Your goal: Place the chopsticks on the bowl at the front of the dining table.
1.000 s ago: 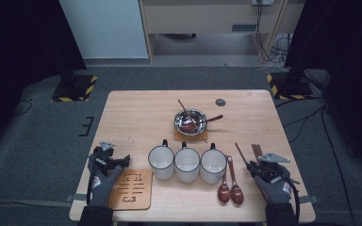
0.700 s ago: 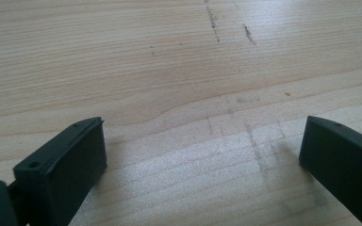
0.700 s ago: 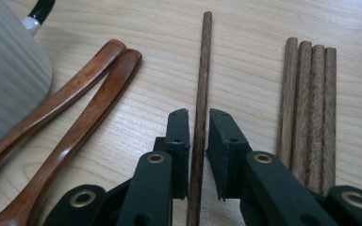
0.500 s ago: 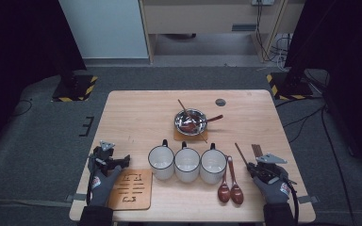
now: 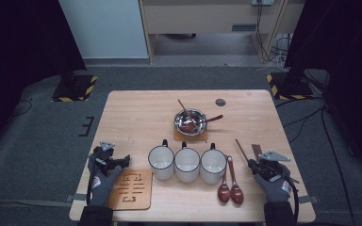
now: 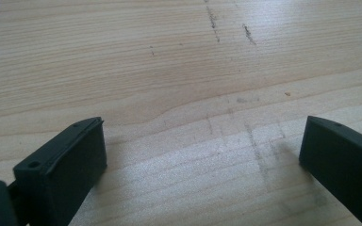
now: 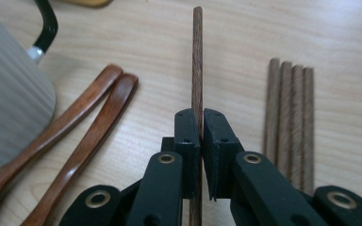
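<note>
My right gripper is shut on a single brown wooden chopstick, which runs straight ahead between the pads. In the high view this chopstick lies at a slant near the table's right front, with the right gripper at its near end. Several more chopsticks lie side by side just to the right. My left gripper stands open over bare wood with nothing between its jaws. It sits at the table's left front.
Three white mugs stand in a row at the front middle. Two brown wooden spoons lie right of them, close to my right gripper. A metal bowl with utensils sits on a coaster behind. A wooden slotted board lies beside my left hand.
</note>
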`<state>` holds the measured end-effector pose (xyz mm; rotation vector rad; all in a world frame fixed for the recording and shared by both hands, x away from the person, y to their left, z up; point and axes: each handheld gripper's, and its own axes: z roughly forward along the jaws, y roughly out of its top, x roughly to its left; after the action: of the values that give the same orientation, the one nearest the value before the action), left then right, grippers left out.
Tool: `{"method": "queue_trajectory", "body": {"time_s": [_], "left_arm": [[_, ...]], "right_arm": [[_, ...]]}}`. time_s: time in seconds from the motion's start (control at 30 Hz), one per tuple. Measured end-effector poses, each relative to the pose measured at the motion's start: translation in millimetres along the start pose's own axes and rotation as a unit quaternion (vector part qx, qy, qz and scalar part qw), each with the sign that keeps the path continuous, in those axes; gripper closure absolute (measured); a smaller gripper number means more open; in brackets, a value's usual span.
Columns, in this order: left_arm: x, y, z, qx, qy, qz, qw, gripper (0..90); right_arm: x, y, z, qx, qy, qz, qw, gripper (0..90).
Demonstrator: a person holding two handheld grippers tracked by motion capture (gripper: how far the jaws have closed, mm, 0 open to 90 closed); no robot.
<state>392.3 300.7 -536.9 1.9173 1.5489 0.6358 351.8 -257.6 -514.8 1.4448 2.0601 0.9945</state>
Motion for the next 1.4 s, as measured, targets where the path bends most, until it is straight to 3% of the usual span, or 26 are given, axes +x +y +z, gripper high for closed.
{"method": "queue_trajectory", "body": {"time_s": [0.43, 0.8, 1.4], "left_arm": [[0.0, 0.0, 0.0, 0.0, 0.0, 0.0, 1.0, 0.2], [0.0, 0.0, 0.0, 0.0, 0.0, 0.0, 1.0, 0.2], [0.0, 0.0, 0.0, 0.0, 0.0, 0.0, 1.0, 0.2]], "right_arm": [[-10.7, 25.0, -19.2, -0.048, -0.008, 0.018, 0.9986, 84.8], [-12.6, 53.9, -32.6, -0.091, -0.008, 0.022, 0.9956, 84.8], [-7.9, 99.1, -43.6, -0.135, -0.008, 0.018, 0.9907, 84.8]]}}
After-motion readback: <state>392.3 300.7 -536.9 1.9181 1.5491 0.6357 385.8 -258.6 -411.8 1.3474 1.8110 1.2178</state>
